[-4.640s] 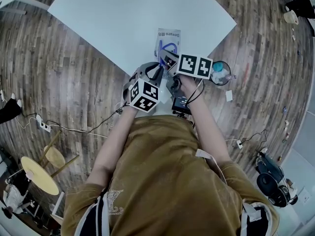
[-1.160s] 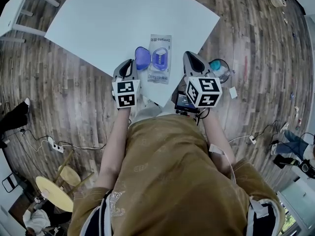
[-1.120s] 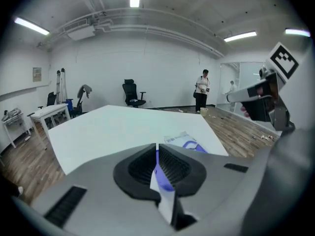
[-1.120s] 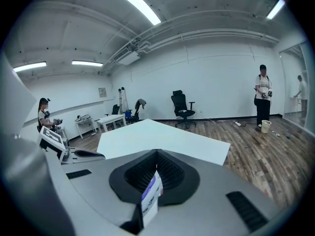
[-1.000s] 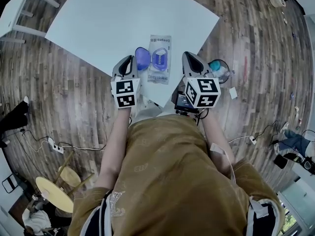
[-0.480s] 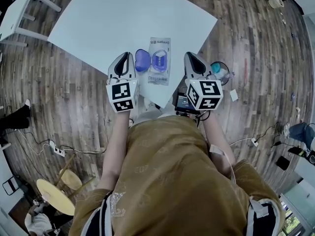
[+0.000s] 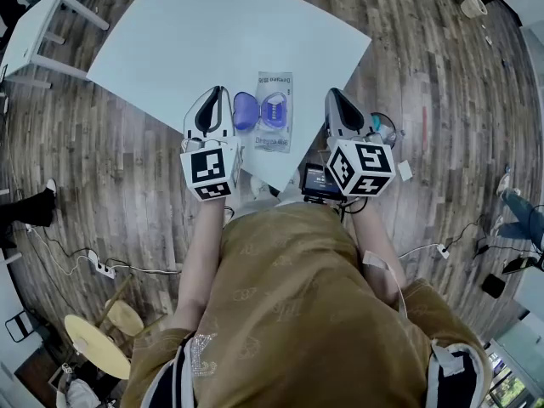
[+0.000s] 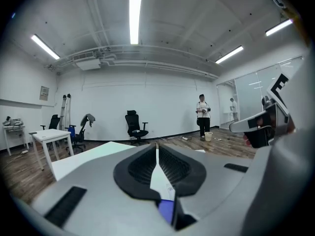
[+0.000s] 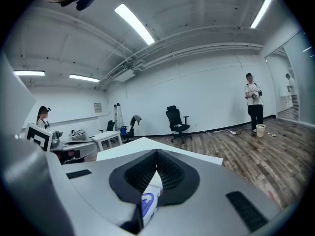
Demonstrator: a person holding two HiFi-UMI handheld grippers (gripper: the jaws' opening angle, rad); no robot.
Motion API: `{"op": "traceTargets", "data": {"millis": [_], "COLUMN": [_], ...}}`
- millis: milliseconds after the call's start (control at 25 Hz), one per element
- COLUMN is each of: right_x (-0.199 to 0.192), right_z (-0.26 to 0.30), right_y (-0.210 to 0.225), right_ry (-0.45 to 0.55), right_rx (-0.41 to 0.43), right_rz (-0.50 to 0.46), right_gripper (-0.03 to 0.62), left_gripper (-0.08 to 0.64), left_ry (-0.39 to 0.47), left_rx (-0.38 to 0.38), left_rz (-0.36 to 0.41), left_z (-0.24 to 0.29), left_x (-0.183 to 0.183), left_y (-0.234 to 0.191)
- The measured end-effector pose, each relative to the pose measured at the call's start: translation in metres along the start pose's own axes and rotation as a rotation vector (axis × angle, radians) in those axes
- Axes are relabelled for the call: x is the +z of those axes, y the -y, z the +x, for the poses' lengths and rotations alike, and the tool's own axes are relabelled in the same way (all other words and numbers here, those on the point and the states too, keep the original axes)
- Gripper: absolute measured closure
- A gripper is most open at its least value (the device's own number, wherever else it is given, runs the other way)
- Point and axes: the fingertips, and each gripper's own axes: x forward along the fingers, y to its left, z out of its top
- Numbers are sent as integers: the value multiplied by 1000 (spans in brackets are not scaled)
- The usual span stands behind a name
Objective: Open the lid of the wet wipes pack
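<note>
The wet wipes pack (image 7: 274,122) lies flat on the white table (image 7: 212,32) near its front corner. Its blue lid (image 7: 245,110) is flipped open to the left, beside the blue oval opening (image 7: 274,109). My left gripper (image 7: 212,99) hovers just left of the lid, jaws shut and empty. My right gripper (image 7: 334,100) hovers right of the pack, off the table's edge, also shut and empty. In the left gripper view the closed jaws (image 8: 157,154) leave a slit showing a bit of blue lid (image 8: 167,210). In the right gripper view the pack's print (image 9: 149,200) shows under the jaws (image 9: 156,163).
A round bin (image 7: 382,128) with bottles stands on the wood floor right of the table. A small screen device (image 7: 316,181) sits below the right gripper. A second white table (image 7: 34,32) is at far left. A person (image 8: 203,114) and an office chair (image 8: 134,127) stand far off.
Both grippers were together over the pack; now they are apart at its sides and the lid lies open. Over the last second they drifted slightly outward.
</note>
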Motion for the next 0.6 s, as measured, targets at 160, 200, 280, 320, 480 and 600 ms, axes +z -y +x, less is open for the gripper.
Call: {"op": "traceTargets", "data": {"millis": [160, 200, 280, 320, 480, 600], "right_x": [21, 26, 35, 40, 58, 61], "right_z": [-7, -8, -10, -11, -18, -21], "right_y": [0, 0, -3, -4, -5, -2], "right_ry": [51, 63, 94, 113, 193, 207], "right_rx": [-15, -17, -28, -36, -51, -68], "right_rz": [-45, -77, -147, -176, -167, -187], "right_gripper": [583, 583, 583, 583, 584, 583], "left_gripper": [537, 537, 537, 537, 537, 537], "left_ry": [41, 51, 66, 70, 96, 124], "left_rx": [-4, -10, -20, -20, -18, -17], "left_rz": [9, 6, 6, 9, 13, 8], "left_z": [-3, -3, -4, -4, -6, -7], "left_x": [18, 22, 29, 31, 42, 52], "left_y": [2, 3, 4, 4, 3, 4]}}
